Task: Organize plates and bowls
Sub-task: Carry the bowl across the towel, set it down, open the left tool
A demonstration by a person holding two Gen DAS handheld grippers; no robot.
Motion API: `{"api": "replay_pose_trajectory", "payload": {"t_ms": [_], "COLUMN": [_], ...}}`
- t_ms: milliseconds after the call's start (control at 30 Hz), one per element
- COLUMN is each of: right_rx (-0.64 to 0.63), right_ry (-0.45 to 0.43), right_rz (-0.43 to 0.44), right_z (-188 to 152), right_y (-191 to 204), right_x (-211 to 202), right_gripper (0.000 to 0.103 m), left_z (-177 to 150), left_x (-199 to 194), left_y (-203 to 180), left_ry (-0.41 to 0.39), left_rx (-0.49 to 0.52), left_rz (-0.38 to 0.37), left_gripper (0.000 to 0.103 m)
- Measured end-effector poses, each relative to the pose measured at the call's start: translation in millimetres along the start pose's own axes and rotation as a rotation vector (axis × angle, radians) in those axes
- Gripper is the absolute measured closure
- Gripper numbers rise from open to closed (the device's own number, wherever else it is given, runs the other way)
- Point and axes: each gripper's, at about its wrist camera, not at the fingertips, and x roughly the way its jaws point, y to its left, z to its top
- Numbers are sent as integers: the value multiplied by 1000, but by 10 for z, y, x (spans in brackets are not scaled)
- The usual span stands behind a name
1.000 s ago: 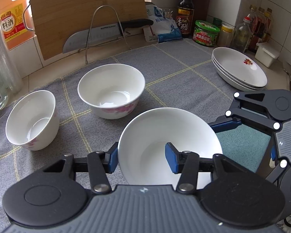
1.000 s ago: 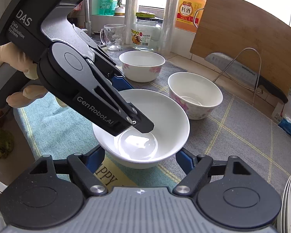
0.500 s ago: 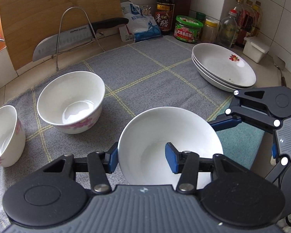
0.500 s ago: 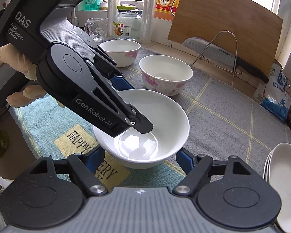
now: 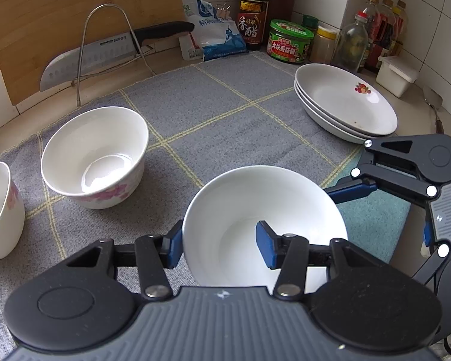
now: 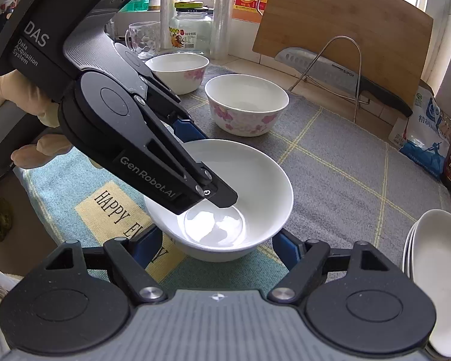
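Note:
My left gripper [image 5: 219, 242] is shut on the near rim of a plain white bowl [image 5: 285, 204], one finger outside and one inside, and holds it above the cloth. In the right wrist view the same bowl [image 6: 249, 180] sits between the spread fingers of my right gripper [image 6: 216, 245], which is open around it without gripping. The left gripper [image 6: 201, 162] reaches into the bowl from the left. Two white bowls with pink flowers stand behind: one [image 5: 96, 156] [image 6: 246, 105] nearer, one [image 5: 0, 210] [image 6: 177, 72] farther left. A stack of white plates [image 5: 345, 102] [image 6: 439, 273] lies at the right.
A grey checked cloth [image 5: 225, 114] covers the counter, with a teal mat [image 6: 60, 195] at the front. A cutting board [image 5: 75, 15], knife [image 5: 105, 54] on a wire rack, salt bag [image 5: 210, 30], sauce bottles and jars [image 5: 288, 40] line the back wall. A glass jar [image 6: 192, 30] and mug [image 6: 141, 39] stand far left.
Both grippers have moved to the right with the plain bowl; the flowered bowls have slid left in the left view and the plate stack has come closer.

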Motion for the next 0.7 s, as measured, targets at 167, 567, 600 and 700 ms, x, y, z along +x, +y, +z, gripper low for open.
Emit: {"api": "replay_pose_trajectory", "payload": {"t_ms": [167, 567, 600, 700], "right_rx": [1, -22, -25, -33], "right_ry": [0, -21, -20, -27], "right_rz": [0, 19, 26, 29], "right_z": [1, 36, 44, 68], "right_y": [1, 19, 22, 7], "right_x": [5, -112, -133, -204], "right_gripper": [18, 0, 0, 0], "left_z": [1, -12, -21, -66], "left_x": [-3, -275, -302, -393], "left_y": [-10, 77, 88, 138], "left_ry": [-9, -94, -100, -120], "left_rx": [-6, -39, -44, -70], "left_rz": [-8, 61, 68, 97], "left_gripper": [38, 10, 10, 10]}}
